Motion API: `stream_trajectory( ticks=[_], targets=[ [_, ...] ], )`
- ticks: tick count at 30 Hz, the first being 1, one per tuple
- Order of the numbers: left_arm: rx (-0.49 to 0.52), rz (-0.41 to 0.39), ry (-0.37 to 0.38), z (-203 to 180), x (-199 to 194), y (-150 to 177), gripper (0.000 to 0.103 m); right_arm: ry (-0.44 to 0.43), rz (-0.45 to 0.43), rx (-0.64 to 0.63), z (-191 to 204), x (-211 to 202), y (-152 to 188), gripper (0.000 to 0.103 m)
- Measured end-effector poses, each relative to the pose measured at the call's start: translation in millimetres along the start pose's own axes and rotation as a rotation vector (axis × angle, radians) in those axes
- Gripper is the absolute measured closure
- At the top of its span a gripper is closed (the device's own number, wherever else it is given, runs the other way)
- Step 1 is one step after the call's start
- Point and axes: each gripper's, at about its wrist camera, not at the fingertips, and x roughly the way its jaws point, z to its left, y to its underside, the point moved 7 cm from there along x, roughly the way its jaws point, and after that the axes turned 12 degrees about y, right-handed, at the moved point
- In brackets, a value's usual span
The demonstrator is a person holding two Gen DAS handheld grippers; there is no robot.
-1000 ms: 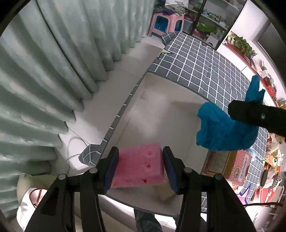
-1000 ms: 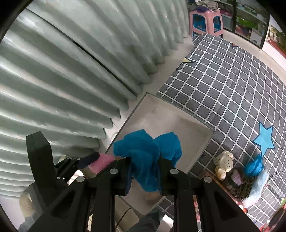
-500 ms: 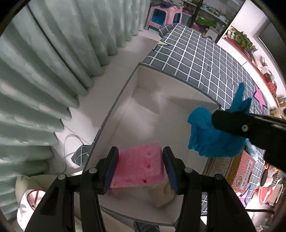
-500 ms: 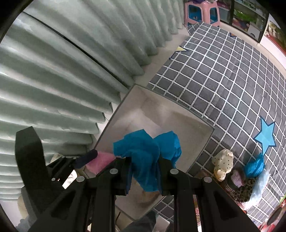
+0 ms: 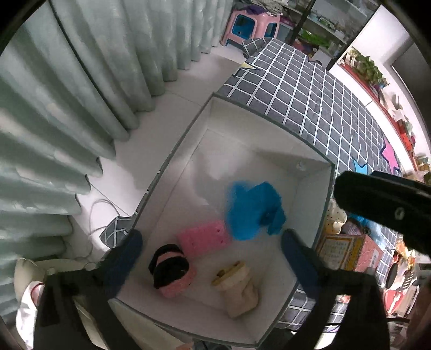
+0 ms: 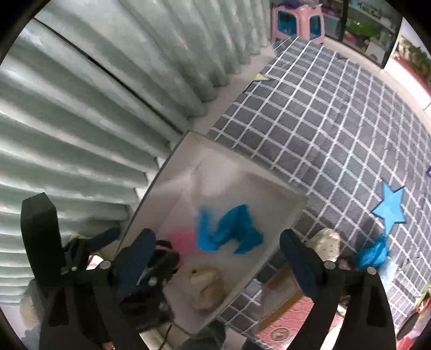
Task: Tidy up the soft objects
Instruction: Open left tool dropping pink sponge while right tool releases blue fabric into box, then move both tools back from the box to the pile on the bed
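Note:
A white open box (image 5: 312,188) (image 6: 280,188) stands on the checked rug. Inside it lie a pink sponge (image 5: 203,238) (image 6: 183,239), a blurred blue cloth (image 5: 253,212) (image 6: 229,228), a pink and black soft item (image 5: 171,270) and a cream soft toy (image 5: 237,288) (image 6: 207,286). My left gripper (image 5: 212,250) is open and empty above the box's near end. My right gripper (image 6: 218,250) is open and empty above the box; it shows as a black bar (image 5: 382,204) at the right of the left wrist view.
Pale green curtains (image 5: 67,94) hang left of the box. The grey checked rug (image 6: 336,121) spreads to the right, with a blue star (image 6: 389,204). A spotted cream toy (image 6: 324,239), another blue cloth (image 6: 373,253) and a red box (image 5: 355,253) lie right of the box. A pink stool (image 5: 250,24) stands far back.
Both grippers have opened. The pink sponge has dropped from the left one and the blue cloth from the right one into the box.

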Motion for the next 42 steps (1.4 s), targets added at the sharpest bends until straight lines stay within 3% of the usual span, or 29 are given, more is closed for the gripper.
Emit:
stream_trajectory(
  ticks=[7,13,20,26,29,36,40,42],
  targets=[
    [-0.005,-0.002,0.057,-12.7,-3.3,-5.4,0.000,0.042,-0.003,0.071,-40.7,-12.7,7.2,0.009],
    [0.058,0.013,0.088,-46.3,-5.2,-8.8,0.000,0.095,0.018,0.228,-130.3,-23.3,31.0,0.009],
    [0.127,0.060,0.106,-90.7,6.0,-7.2,0.000,0.177,0.133,0.534,-258.9,0.7,100.9,0.009],
    [0.191,0.107,0.091,-125.5,20.6,-4.8,0.000,0.181,0.228,0.631,-293.7,32.7,149.2,0.009],
    [0.215,0.125,0.076,-139.0,27.0,-4.1,0.000,0.132,0.249,0.661,-293.9,49.7,156.3,0.009],
    [0.257,0.172,0.039,-170.0,43.3,-5.2,0.000,-0.115,0.255,0.903,-297.4,90.4,159.7,0.009],
    [0.296,0.196,0.014,-193.8,56.3,-8.9,0.000,-0.191,0.272,0.966,-301.3,105.7,159.7,0.010],
    [0.320,0.210,0.000,-207.6,65.0,-11.7,0.000,-0.229,0.282,0.968,-300.6,110.8,159.1,0.036]
  ],
)
